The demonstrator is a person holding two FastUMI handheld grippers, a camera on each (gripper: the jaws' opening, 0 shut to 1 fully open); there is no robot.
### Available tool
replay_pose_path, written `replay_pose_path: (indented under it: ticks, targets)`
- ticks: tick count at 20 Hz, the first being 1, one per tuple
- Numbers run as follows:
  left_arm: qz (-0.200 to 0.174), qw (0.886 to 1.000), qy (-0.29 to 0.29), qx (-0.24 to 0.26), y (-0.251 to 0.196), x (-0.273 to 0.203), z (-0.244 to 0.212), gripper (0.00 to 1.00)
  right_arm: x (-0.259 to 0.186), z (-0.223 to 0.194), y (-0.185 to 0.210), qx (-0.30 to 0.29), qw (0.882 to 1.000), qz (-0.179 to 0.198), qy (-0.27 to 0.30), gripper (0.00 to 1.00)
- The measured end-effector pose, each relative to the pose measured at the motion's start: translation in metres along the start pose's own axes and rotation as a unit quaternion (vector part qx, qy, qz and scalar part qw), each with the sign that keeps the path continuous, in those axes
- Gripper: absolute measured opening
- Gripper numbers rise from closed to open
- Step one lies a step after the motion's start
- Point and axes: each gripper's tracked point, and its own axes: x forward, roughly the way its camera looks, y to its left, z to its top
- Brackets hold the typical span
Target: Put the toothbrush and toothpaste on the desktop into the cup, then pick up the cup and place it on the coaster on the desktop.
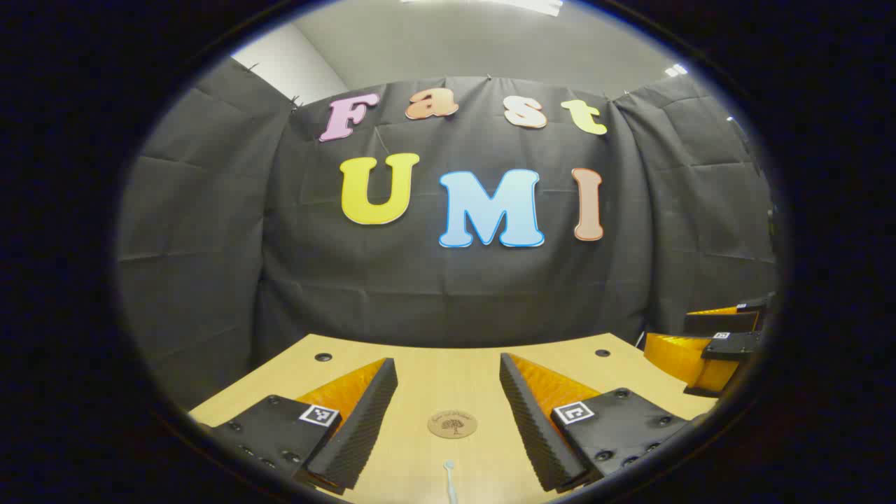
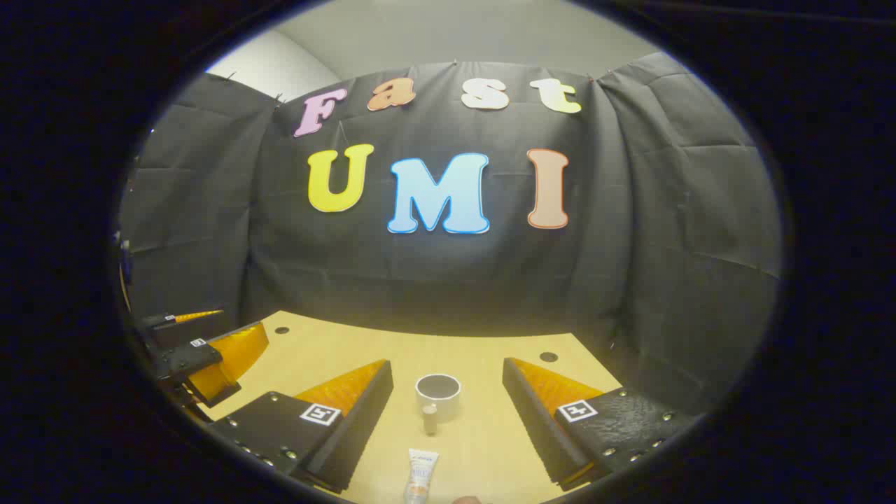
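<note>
In the left gripper view my left gripper (image 1: 448,399) stands open above the wooden desktop (image 1: 448,371). A round wooden coaster (image 1: 452,424) lies between its fingers, and the white toothbrush (image 1: 450,479) lies just in front of the coaster at the bottom edge. In the right gripper view my right gripper (image 2: 448,395) is open too. A white cup (image 2: 438,396) stands upright between its fingers, and a white toothpaste tube (image 2: 421,469) lies nearer, its cap pointing at the cup. Neither gripper holds anything.
The other gripper shows at the side of each view: the right gripper (image 1: 707,346) at the right of the left gripper view, the left gripper (image 2: 203,350) at the left of the right gripper view. The desktop has small dark holes (image 2: 549,357) near its far edge.
</note>
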Motion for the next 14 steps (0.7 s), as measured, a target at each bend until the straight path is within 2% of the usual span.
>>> replay_pose_path:
  ticks: [5,6,8,14]
  targets:
    - [0.002,1.000,-0.002,0.003,-0.001,0.003,0.002,0.94,0.013,0.006,0.009,-0.008,1.000,0.019,0.000,0.96]
    - [0.002,1.000,-0.002,0.003,-0.001,0.003,0.002,0.97,0.017,0.007,0.010,-0.007,1.000,0.021,-0.001,0.96]
    - [0.004,1.000,0.001,-0.001,-0.001,0.004,-0.001,0.94,0.018,0.006,0.010,-0.006,1.000,0.024,-0.002,0.96]
    - [0.009,1.000,0.001,-0.003,0.000,0.006,0.000,0.94,0.016,0.013,0.006,-0.001,1.000,0.022,-0.016,0.96]
